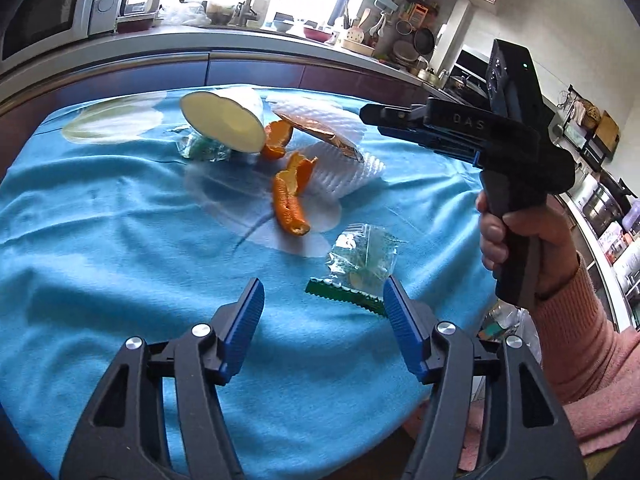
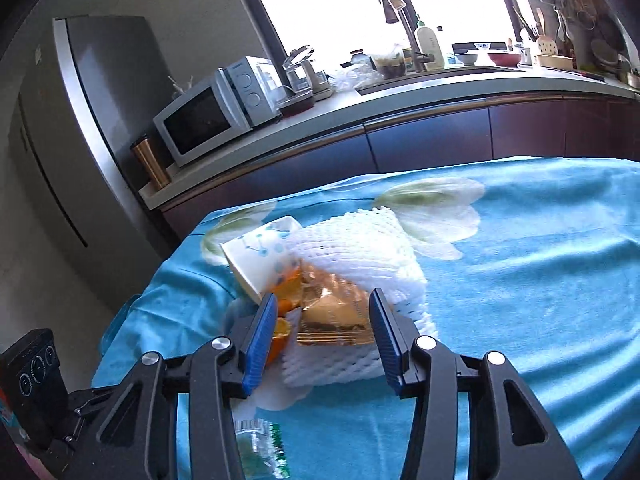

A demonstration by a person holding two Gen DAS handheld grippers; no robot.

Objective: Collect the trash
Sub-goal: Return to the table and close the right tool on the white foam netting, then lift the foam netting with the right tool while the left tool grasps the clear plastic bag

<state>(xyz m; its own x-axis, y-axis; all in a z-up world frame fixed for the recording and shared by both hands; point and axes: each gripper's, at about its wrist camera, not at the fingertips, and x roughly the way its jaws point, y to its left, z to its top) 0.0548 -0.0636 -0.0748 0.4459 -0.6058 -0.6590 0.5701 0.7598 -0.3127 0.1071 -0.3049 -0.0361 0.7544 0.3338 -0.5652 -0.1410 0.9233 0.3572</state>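
Trash lies on a blue tablecloth (image 1: 100, 220). A tipped paper cup (image 1: 224, 120), orange peels (image 1: 290, 192), white foam fruit netting (image 1: 344, 172) and a brown clear wrapper (image 1: 320, 132) sit at the far middle. A green-edged clear wrapper (image 1: 360, 268) lies just in front of my left gripper (image 1: 324, 300), which is open and empty. My right gripper (image 2: 322, 332) is open, its jaws on either side of the brown wrapper (image 2: 332, 312) on the netting (image 2: 360, 248). The cup (image 2: 256, 256) lies to its left. The right gripper also shows in the left wrist view (image 1: 376, 114).
A kitchen counter (image 2: 360, 108) with a microwave (image 2: 208, 112), sink tap and dishes runs behind the table. A refrigerator (image 2: 80, 120) stands at the left. The table edge drops off on the left in the right wrist view. Shelves stand at the far right in the left wrist view.
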